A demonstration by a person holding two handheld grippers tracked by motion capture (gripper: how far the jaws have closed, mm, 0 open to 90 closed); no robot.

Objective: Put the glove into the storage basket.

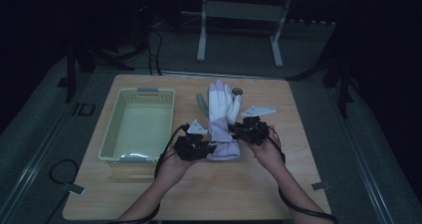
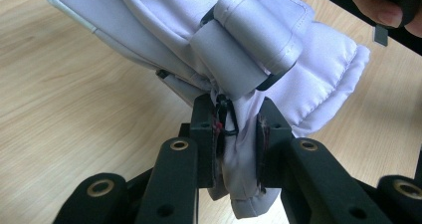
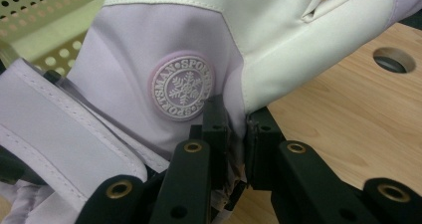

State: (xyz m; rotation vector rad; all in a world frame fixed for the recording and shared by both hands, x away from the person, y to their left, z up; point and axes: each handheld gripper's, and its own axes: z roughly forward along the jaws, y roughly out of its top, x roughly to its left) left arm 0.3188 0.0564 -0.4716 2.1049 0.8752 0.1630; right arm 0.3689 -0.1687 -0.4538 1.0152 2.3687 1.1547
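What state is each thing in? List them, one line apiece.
glove: gripped at its cuff end from both sides, fingers pointing away from the person.
left gripper: shut on the glove's fabric.
right gripper: shut on the glove's edge beside the round snowflake badge.
basket: upright on the table, nothing seen in it.
table: bears the basket; a round hole sits beyond the glove.

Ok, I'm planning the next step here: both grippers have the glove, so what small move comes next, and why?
Probably carry the glove left toward the basket. The left gripper and right gripper are each shut on fabric near its cuff end, one on each side, so it looks held well enough to move. The basket sits open right beside it on the table.
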